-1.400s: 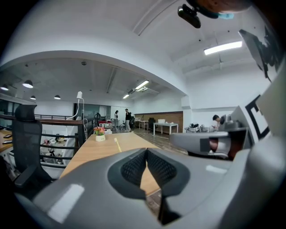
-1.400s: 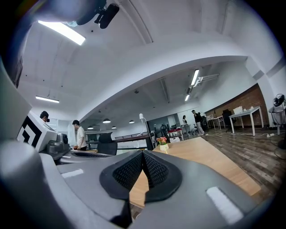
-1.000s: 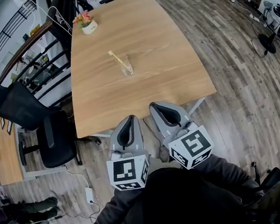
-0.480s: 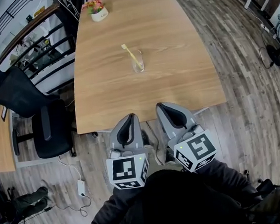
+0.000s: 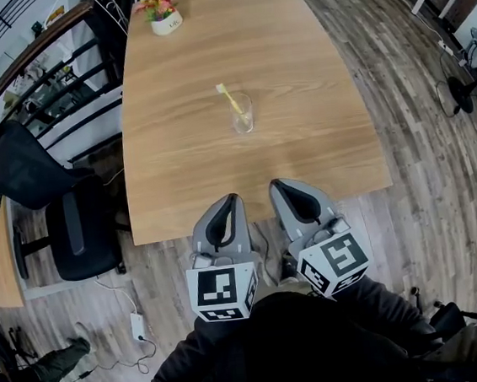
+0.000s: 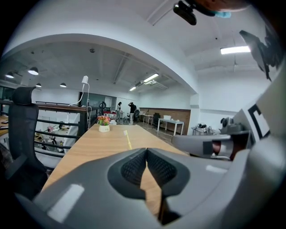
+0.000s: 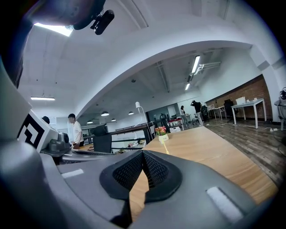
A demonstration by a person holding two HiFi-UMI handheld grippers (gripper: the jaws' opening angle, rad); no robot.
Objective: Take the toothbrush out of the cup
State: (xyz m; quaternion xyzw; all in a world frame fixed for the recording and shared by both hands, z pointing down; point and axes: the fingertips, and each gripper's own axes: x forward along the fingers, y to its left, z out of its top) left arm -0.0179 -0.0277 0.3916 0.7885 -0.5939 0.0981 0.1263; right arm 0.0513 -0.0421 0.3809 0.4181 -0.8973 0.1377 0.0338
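A clear glass cup [image 5: 242,114] stands near the middle of the long wooden table [image 5: 184,158]. A yellow toothbrush [image 5: 230,99] leans out of it toward the far left. Both grippers hover side by side at the table's near edge, well short of the cup. My left gripper [image 5: 232,198] is shut with nothing in it, its pads [image 6: 134,167] pressed together. My right gripper [image 5: 275,184] is likewise shut and empty, pads [image 7: 153,170] meeting. The toothbrush [image 6: 128,139] shows above the left jaws, and the toothbrush [image 7: 166,147] also rises just over the right jaws; the cup is hidden there.
A small white pot of flowers [image 5: 163,17] sits at the table's far end. A black office chair [image 5: 59,213] stands left of the table beside a black railing [image 5: 48,70]. Wood-plank floor [image 5: 418,125] lies to the right, and people stand far off.
The table and cup have drawn closer and shifted right in the head view as both grippers advanced toward the near table edge. Both stay shut.
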